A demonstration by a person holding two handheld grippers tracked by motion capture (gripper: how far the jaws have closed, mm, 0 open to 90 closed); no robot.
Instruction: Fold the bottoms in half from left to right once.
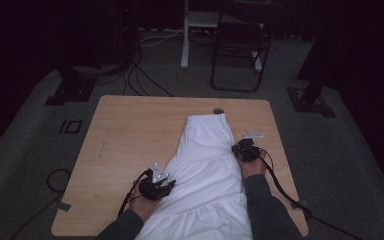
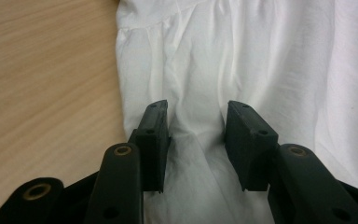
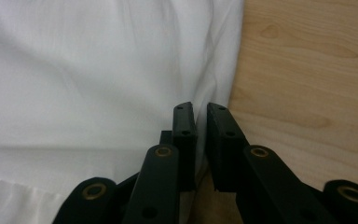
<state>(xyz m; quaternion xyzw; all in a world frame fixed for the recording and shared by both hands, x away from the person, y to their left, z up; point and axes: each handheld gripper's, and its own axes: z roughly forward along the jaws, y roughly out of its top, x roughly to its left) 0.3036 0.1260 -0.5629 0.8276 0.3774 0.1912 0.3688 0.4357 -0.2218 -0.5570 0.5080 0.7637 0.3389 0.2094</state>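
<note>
A white tiered skirt (image 1: 207, 170) lies flat on the wooden table (image 1: 130, 135), waistband at the far end. My left gripper (image 1: 161, 186) rests on the skirt's left edge. Its jaws stand apart, with a soft ridge of the white skirt (image 2: 261, 56) between the pads (image 2: 154, 135), which do not press on it. My right gripper (image 1: 244, 150) sits at the skirt's right edge. In the right gripper view its jaws are nearly together, and the border of the white skirt (image 3: 98, 70) runs into the thin slit at the fingertips (image 3: 185, 122).
Bare wood (image 2: 42, 84) lies left of the skirt, and a narrower strip of bare wood (image 3: 307, 70) lies on its right. A small round hole (image 1: 218, 110) marks the table's far edge. A folding chair (image 1: 240, 45) and floor cables (image 1: 145, 80) stand beyond the table.
</note>
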